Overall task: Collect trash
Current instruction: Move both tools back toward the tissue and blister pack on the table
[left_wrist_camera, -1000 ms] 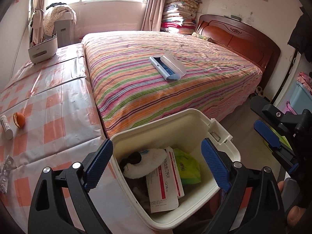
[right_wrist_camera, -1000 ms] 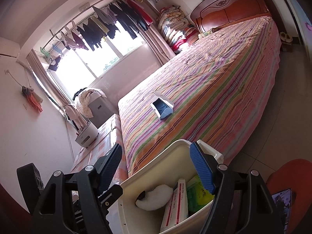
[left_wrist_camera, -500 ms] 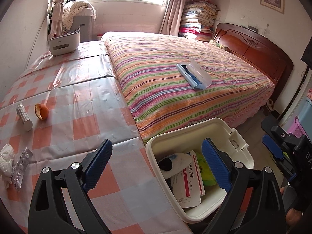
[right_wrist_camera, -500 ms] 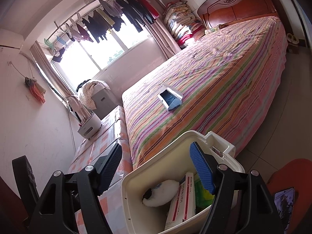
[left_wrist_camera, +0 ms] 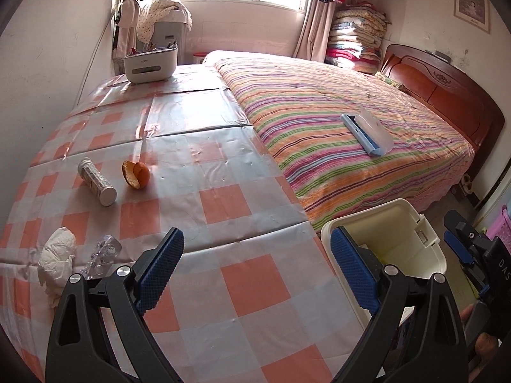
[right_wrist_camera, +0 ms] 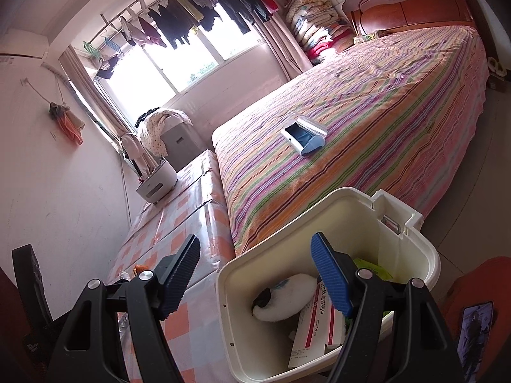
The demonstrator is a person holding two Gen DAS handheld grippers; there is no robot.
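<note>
My left gripper [left_wrist_camera: 255, 274] hangs open and empty over the checked tablecloth [left_wrist_camera: 204, 191]. On the cloth at the left lie a crumpled white tissue [left_wrist_camera: 56, 261], an empty clear blister pack [left_wrist_camera: 102, 253], a white tube [left_wrist_camera: 96, 181] and a piece of orange peel [left_wrist_camera: 135, 175]. The cream trash bin [left_wrist_camera: 412, 249] stands at the table's right edge. My right gripper [right_wrist_camera: 255, 277] is open and empty above the bin [right_wrist_camera: 357, 210], which holds a white wad [right_wrist_camera: 281, 296], a red-and-white medicine box [right_wrist_camera: 316, 322] and a green wrapper [right_wrist_camera: 373, 271]. The right gripper [left_wrist_camera: 460, 249] also shows at the far right of the left wrist view.
A striped bed [left_wrist_camera: 335, 121] runs along the table's right side with a blue-and-white case [left_wrist_camera: 367, 131] on it. A white organiser [left_wrist_camera: 150, 63] sits at the table's far end. A wall borders the table's left. An orange stool [right_wrist_camera: 479, 287] with a phone [right_wrist_camera: 474, 328] stands beside the bin.
My left gripper swung left from over the bin to over the tablecloth, bringing the tissue, blister pack, tube and peel into view. The right gripper shifted slightly over the bin. Both stayed open.
</note>
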